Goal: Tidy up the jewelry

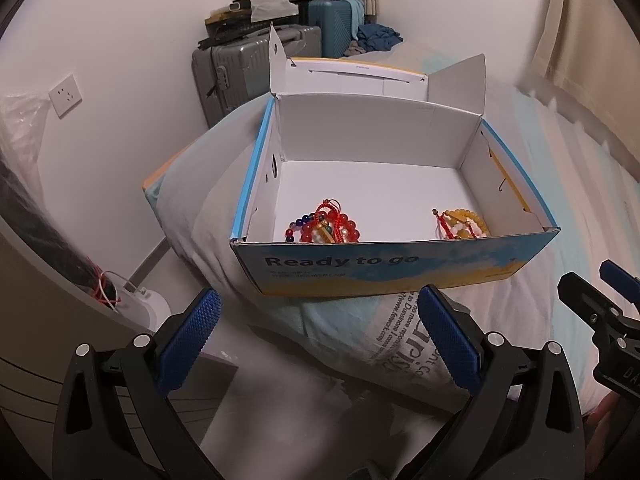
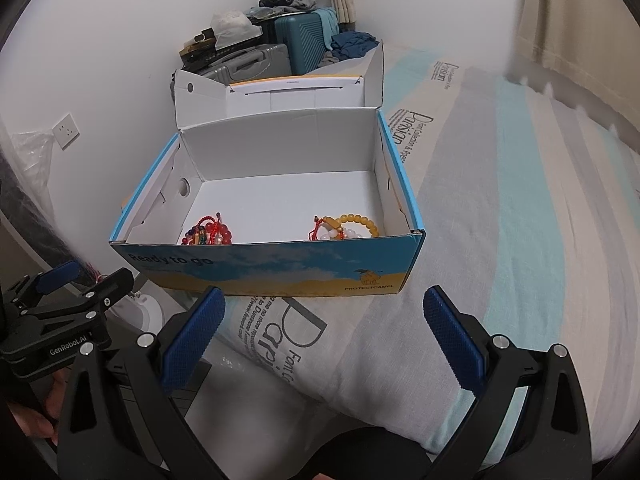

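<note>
An open cardboard box (image 1: pixel 400 264) printed "Ready to go" rests on a striped bedspread (image 2: pixel 500 220), its lid folded back toward the wall. Two heaps of beaded bracelets lie on its white floor against the near wall, well apart: a red-and-blue heap (image 1: pixel 325 226) at the left and a yellow-and-white heap (image 1: pixel 462 224) at the right. The left gripper (image 1: pixel 318 336) and the right gripper (image 2: pixel 324 338) hover short of the box's near wall, each with its fingers spread wide and holding nothing; each heap lies beyond and below its gripper. The scene fits bracelets already sorted into two groups, or bracelets awaiting removal and arrangement. Any grasp here would call for reaching over the near wall, descending steeply, and closing on a single strand rather than a tangle, since the red cords look likely to snag neighbouring beads.
</note>
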`<state>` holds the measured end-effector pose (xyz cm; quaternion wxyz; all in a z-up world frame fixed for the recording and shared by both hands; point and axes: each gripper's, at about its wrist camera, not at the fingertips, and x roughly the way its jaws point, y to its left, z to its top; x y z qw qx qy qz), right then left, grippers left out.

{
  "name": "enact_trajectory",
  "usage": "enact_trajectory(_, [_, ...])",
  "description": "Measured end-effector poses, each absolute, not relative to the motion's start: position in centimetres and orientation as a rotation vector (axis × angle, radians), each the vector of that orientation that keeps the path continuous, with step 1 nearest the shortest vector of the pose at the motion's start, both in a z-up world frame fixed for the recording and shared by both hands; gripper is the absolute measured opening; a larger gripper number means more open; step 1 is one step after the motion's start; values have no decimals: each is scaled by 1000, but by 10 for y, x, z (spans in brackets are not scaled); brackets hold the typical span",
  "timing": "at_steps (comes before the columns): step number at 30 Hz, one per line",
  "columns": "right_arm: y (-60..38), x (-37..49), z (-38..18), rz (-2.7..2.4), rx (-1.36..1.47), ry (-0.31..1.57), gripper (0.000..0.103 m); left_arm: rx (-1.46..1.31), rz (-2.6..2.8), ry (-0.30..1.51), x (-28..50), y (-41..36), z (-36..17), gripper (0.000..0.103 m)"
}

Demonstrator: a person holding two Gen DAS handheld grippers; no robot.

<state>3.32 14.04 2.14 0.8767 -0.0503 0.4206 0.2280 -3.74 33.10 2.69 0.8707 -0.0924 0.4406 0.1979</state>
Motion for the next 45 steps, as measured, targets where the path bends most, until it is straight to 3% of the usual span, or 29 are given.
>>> enact_trajectory(45, [140, 32, 22, 474, -110, 880, 96, -191, 441, 922, -32, 326, 28, 97])
